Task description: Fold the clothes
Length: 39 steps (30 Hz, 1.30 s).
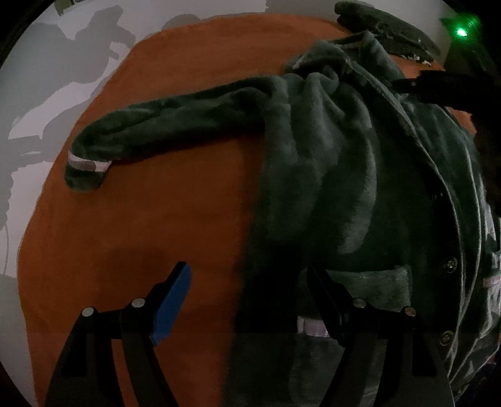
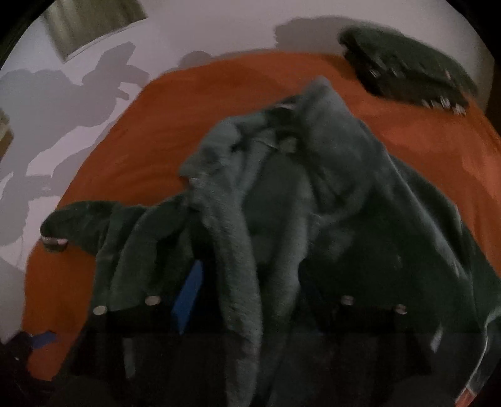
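clearly the fleece jacket (image 1: 360, 175) lies rumpled on the orange cloth (image 1: 156, 234): soft, bulky, floppy. left gripper (image 1: 247, 300) gapes empty at its hem; right gripper (image 2: 247, 313) pinches a fold. take seams or cuffs.

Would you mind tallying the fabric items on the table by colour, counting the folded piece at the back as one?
Dark green garments: 2, the fleece jacket being handled and the folded piece at the far edge.
Orange cloths: 1, the orange cloth spread under the jacket.
Total: 3
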Each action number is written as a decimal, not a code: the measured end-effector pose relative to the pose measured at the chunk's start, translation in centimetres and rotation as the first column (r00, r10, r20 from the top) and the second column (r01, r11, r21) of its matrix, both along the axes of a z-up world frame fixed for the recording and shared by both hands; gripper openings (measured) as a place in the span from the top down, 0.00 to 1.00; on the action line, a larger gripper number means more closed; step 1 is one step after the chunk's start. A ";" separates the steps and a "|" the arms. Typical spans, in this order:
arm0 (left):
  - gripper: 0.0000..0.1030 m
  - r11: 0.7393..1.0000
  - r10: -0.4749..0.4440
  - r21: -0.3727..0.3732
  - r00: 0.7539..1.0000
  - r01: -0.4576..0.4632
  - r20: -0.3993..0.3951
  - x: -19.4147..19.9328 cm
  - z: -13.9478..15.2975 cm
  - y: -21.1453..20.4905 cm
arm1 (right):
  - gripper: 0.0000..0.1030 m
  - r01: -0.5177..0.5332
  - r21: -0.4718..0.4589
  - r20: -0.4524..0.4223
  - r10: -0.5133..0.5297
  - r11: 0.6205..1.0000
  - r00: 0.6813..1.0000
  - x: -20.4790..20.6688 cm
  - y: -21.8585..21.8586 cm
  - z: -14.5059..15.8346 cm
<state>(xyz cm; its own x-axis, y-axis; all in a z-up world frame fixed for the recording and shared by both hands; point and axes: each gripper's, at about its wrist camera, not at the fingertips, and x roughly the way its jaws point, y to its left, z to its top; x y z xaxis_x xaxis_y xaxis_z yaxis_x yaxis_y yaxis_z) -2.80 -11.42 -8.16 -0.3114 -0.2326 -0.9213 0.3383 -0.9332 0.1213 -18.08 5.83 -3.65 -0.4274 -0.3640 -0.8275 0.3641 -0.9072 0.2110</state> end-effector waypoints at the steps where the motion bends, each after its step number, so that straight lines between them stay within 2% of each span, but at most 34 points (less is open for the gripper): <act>1: 0.25 1.000 0.006 -0.003 1.000 -0.006 -0.001 0.1 0.1 -0.1 | 0.38 -0.009 0.016 -0.005 0.010 1.000 1.000 0.1 -0.7 -0.3; 5: 0.25 0.999 0.037 0.011 0.999 -0.037 -0.001 0.5 0.0 -0.9 | 0.39 -0.042 0.096 -0.024 0.044 0.994 0.999 0.3 -3.1 -1.7; 7: 0.25 0.999 0.038 0.005 0.999 -0.038 0.001 0.4 -0.1 -1.0 | 0.56 -0.053 0.134 -0.021 0.056 0.990 0.998 0.2 -4.0 -2.5; 8: 0.25 0.999 0.036 0.001 0.999 -0.036 0.001 0.3 -0.2 -1.1 | 0.79 -0.048 0.154 -0.013 0.051 0.987 0.999 0.2 -4.2 -2.9; 9: 0.25 0.999 0.034 -0.003 0.999 -0.034 0.001 0.3 -0.2 -1.2 | 0.93 -0.043 0.173 -0.005 0.044 0.984 0.999 0.1 -4.3 -3.3; 14: 0.25 0.998 0.056 0.028 0.998 -0.056 0.006 -0.7 -0.6 -1.9 | 0.93 0.070 0.168 -0.065 -0.060 0.983 0.996 -0.1 -2.2 -2.5; 16: 0.25 0.998 0.047 0.038 0.999 -0.046 -0.022 -1.1 0.1 -1.8 | 0.93 0.109 0.160 -0.076 -0.098 0.981 0.992 -0.6 -0.9 -1.9; 18: 0.25 0.999 0.033 0.034 0.998 -0.032 -0.047 -1.6 0.6 -1.6 | 0.93 0.149 0.149 -0.071 -0.139 0.978 0.988 -1.4 0.8 -1.5; 21: 0.25 1.000 0.012 0.022 0.998 -0.010 -0.066 -3.1 0.9 -1.6 | 0.93 0.166 0.142 0.010 -0.169 0.976 0.986 -2.9 2.6 -2.9; 23: 0.25 0.999 0.018 0.046 0.997 -0.015 -0.077 -4.1 0.7 -2.0 | 0.91 0.145 0.141 0.070 -0.156 0.979 0.985 -3.3 3.0 -3.9; 25: 0.25 0.997 0.030 0.074 0.996 -0.023 -0.086 -5.0 0.3 -2.6 | 0.82 0.132 0.127 0.117 -0.147 0.983 0.982 -3.7 3.4 -4.1; 27: 0.25 0.996 0.037 0.087 0.996 -0.030 -0.085 -6.0 -0.3 -3.2 | 0.68 0.127 0.115 0.151 -0.143 0.985 0.978 -4.0 3.9 -3.9; 30: 0.25 0.995 0.058 0.087 0.995 -0.051 -0.078 -7.2 -1.0 -4.5 | 0.65 0.081 0.141 0.151 -0.102 0.987 0.983 -4.7 3.8 -2.2; 34: 0.25 0.997 0.079 0.027 0.995 -0.078 -0.052 -8.4 -1.2 -6.5 | 0.61 -0.021 0.213 0.153 -0.012 0.977 0.988 -5.4 2.3 -0.2; 36: 0.25 0.996 0.090 0.035 0.993 -0.087 -0.081 -8.4 -0.9 -7.8 | 0.61 -0.074 0.258 0.154 0.034 0.963 0.987 -5.4 1.0 0.5; 39: 0.25 0.993 0.117 0.045 0.989 -0.114 -0.087 -8.4 -1.2 -9.6 | 0.60 -0.135 0.359 0.164 0.080 0.923 0.983 -4.9 -0.2 0.8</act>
<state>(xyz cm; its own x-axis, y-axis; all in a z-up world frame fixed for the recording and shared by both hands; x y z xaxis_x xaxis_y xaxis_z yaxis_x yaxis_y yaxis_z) -11.19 -21.04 -9.32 -0.3659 -0.2359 -0.9003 0.4518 -0.8908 0.0498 -22.97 5.62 -2.81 -0.2698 -0.0596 -0.9611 0.4548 -0.8876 -0.0726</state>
